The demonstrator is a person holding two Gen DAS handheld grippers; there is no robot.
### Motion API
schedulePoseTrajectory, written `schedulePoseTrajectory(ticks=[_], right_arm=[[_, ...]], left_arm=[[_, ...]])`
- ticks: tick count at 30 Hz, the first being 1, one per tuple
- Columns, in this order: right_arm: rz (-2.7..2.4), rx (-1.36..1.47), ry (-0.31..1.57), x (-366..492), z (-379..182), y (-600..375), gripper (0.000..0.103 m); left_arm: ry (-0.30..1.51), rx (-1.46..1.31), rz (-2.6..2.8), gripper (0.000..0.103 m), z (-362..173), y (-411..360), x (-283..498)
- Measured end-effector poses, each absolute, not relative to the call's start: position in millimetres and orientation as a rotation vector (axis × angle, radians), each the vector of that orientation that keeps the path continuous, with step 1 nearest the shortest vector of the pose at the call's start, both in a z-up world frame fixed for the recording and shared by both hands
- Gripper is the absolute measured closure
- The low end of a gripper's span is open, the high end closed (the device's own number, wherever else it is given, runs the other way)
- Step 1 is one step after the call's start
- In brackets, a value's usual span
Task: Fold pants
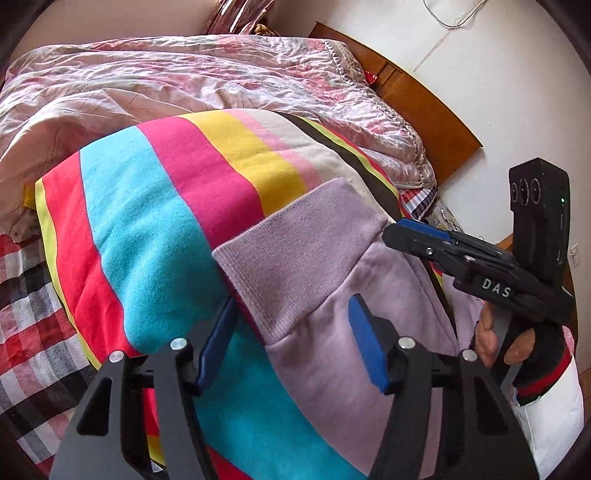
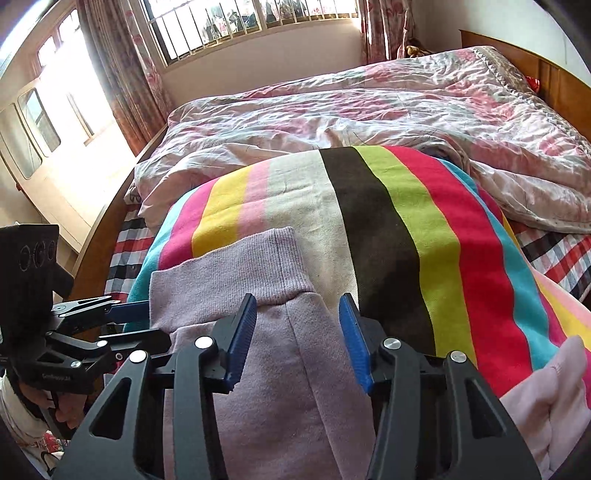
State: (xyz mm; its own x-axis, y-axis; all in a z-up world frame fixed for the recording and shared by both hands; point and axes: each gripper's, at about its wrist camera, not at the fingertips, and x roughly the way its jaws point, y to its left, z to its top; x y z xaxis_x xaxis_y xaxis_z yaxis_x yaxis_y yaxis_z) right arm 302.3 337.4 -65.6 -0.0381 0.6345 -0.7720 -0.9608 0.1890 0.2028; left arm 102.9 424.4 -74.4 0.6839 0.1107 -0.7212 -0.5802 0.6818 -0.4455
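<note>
Because the pants [image 1: 351, 295] lie flat on the striped blanket [image 1: 166, 229], we straddle the waistband with both grippers (left gripper [image 1: 291, 343], right gripper [image 2: 297, 339]), jaws apart, nothing pinched.

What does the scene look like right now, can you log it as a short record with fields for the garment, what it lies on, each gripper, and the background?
garment: lilac knit pants with ribbed cuff, lying flat
surface: striped multicolour blanket on a bed
left gripper: jaws apart, straddling the cuff edge, pads not pressing
right gripper: jaws apart over the pants, nothing pinched
background: crumpled pink floral quilt, wooden headboard, barred window
fold status: not yet started
</note>
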Motion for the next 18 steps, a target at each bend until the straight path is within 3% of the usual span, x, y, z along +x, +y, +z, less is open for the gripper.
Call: schedulePoseTrajectory(ticks=[3,5,6,7,8,9,13,18], right_arm=[[1.376,-0.461,0.91,308.9,-75.5,343.1,0.056],[1.404,-0.449,0.916,308.0,-75.7,340.7,0.067],[1.414,-0.448,0.906,304.7,-74.5,340.0,0.079],[1.401,-0.468,0.874,299.8,-71.4,337.7,0.087],[1.39,-0.487,0.843,295.8,-67.4,335.6,0.089],[1.381,-0.48,0.811,293.5,-61.4,332.5,0.09],[1.364,-0.478,0.74,281.8,-38.6,333.9,0.091],[1.289,-0.525,0.826,284.8,-74.2,356.1,0.09]], left_arm=[[0.706,-0.746,0.452,0.038,-80.6,430.2,107.1],[0.687,-0.759,0.457,0.04,-81.3,431.8,107.9],[0.681,-0.757,0.464,0.049,-80.6,432.2,108.3],[0.671,-0.754,0.469,0.066,-79.4,434.0,108.9],[0.676,-0.747,0.483,0.093,-78.4,435.7,108.4],[0.662,-0.757,0.474,0.098,-76.4,437.8,105.0],[0.592,-0.702,0.482,0.098,-53.7,436.8,91.6],[0.654,-0.711,0.532,0.097,-67.9,443.6,97.0]])
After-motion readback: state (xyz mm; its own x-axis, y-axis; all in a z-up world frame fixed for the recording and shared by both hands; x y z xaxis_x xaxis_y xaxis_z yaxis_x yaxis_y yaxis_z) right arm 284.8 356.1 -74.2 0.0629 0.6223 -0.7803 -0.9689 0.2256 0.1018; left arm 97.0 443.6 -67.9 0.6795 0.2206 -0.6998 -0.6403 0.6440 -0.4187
